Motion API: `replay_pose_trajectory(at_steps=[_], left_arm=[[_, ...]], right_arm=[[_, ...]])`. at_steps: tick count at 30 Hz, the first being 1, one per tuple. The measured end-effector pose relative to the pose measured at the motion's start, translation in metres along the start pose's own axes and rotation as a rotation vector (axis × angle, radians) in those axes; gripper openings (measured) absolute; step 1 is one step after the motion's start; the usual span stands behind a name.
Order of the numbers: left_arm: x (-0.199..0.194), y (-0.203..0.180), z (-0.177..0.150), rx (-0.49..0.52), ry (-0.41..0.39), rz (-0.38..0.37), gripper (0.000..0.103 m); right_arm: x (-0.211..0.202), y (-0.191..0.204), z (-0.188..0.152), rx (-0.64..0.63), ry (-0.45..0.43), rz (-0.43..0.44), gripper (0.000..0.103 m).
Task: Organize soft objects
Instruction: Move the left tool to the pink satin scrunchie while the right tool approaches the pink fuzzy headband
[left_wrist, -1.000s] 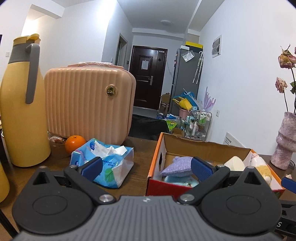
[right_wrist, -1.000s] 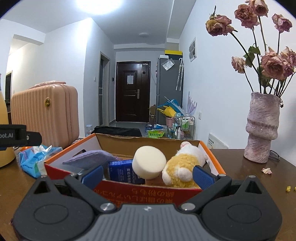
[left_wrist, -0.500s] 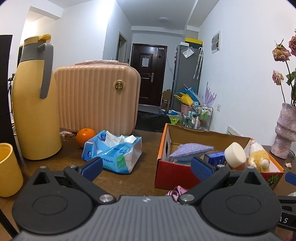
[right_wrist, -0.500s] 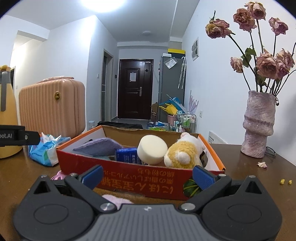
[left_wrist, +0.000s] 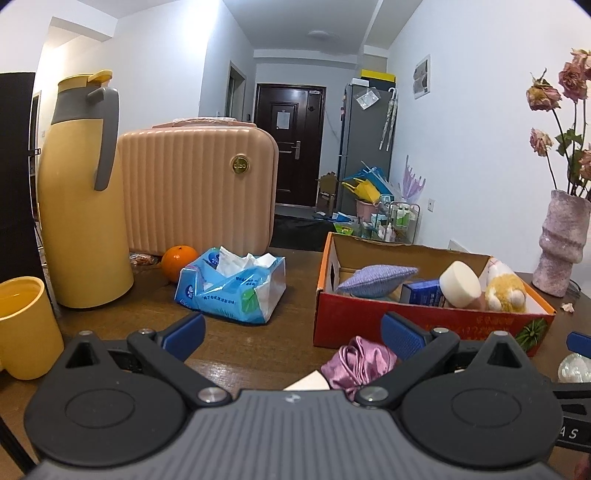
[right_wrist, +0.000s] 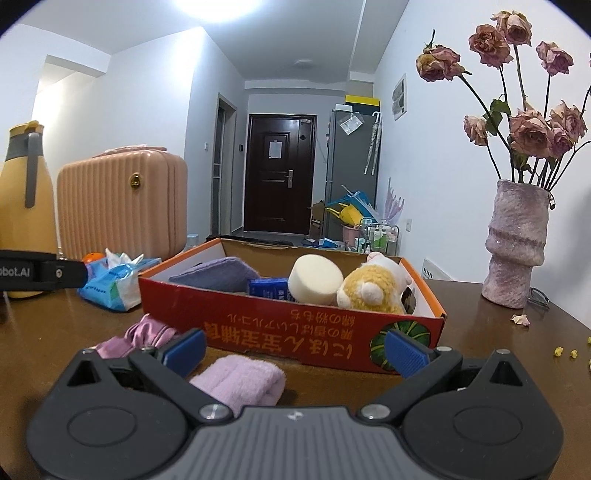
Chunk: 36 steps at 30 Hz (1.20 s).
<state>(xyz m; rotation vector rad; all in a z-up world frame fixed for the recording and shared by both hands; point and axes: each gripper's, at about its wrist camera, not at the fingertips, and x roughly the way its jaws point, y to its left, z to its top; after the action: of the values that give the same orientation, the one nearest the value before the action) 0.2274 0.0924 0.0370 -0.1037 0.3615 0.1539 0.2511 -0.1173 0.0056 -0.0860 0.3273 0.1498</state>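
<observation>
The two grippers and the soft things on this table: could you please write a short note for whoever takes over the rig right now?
Left gripper: open, empty, low over the table in front of the box.
Right gripper: open, empty, also in front of the box.
In the red cardboard box: purple cushion, round sponge, plush toy, blue packet.
Still out on the table, in front of the box: shiny purple cloth and folded pink towel, which lies between the right gripper's fingers.
Left to do: put the cloth and towel in the box.
</observation>
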Motion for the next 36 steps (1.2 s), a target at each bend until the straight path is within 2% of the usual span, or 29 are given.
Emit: replay_pose_trajectory(at_steps=[17,27,36], left_arm=[[-0.022,0.009,-0.016,0.026,0.024,-0.025,0.103],[-0.019,0.010,-0.016,0.022,0.039,-0.027,0.103],[-0.016,0.013,-0.017,0.026,0.054,-0.021,0.103]], right_arm=[[-0.021,0.008,-0.012,-0.029,0.024,0.037,0.103],[-0.019,0.010,-0.013,-0.024,0.047,0.054,0.103],[-0.008,0.022,-0.016,-0.036,0.104,0.087,0.103]])
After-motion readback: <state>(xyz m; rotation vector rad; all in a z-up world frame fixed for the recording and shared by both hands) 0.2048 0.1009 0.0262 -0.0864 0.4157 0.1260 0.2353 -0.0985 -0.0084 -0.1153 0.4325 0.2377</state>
